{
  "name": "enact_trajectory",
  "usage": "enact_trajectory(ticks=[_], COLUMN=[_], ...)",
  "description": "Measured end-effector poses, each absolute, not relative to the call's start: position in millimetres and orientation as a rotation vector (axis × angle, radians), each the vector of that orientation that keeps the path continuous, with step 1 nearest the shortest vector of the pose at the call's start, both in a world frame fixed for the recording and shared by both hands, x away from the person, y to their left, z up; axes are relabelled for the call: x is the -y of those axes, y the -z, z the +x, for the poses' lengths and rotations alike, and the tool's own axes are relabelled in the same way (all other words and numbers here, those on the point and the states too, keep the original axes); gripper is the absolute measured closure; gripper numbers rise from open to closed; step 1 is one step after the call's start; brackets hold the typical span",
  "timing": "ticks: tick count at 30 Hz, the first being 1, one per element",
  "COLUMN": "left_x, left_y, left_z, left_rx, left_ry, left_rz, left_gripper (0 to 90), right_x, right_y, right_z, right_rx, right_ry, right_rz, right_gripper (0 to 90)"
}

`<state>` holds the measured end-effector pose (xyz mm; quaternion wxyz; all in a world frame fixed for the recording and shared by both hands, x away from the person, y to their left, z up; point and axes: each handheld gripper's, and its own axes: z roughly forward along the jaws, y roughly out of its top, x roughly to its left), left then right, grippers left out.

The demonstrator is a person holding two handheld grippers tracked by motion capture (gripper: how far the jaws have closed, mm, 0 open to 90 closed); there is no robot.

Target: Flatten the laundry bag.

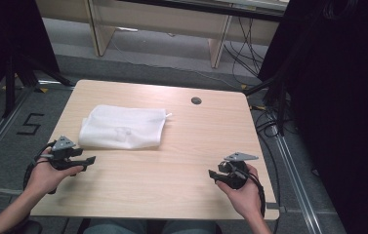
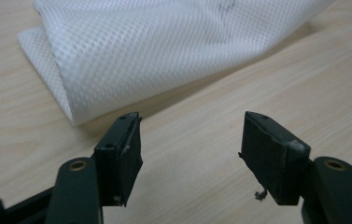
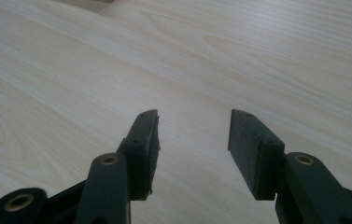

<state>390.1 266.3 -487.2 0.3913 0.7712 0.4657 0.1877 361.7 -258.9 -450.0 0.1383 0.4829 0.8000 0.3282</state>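
Left gripper (image 1: 90,160) fingers wide, near folded white mesh cloth (image 1: 122,127); right gripper (image 1: 214,174) fingers wide over bare counter (image 1: 181,146).

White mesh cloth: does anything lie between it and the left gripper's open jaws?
Nothing visible does. The left gripper has its jaws open and empty, aimed at the near folded corner of the white mesh cloth, with bare table between them. In the high view, the left gripper sits just short of the cloth's near edge.
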Motion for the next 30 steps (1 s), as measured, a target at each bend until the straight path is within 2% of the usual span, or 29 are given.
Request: enact_trajectory(ticks=[11,22,25,30], left_x=[-271,-258,-240,-219], left_y=[469,459,463,472], left_z=[422,451,461,470], left_rx=[-1.237,-1.211,-1.155,-1.137], left_ry=[-0.517,-0.563,-0.563,-0.536], left_rz=[1.842,1.907,1.998,2.036], left_gripper=[39.3,39.1,38.9,38.4], right_x=[259,260,260,259], right_y=[451,452,453,453], right_z=[364,366,366,366], right_rx=[-2.306,-2.308,-2.311,-2.319], right_ry=[-0.954,-0.974,-0.962,-0.969], right_rz=[1.39,1.374,1.377,1.382], right_gripper=[54.1,54.7,54.6,54.5])
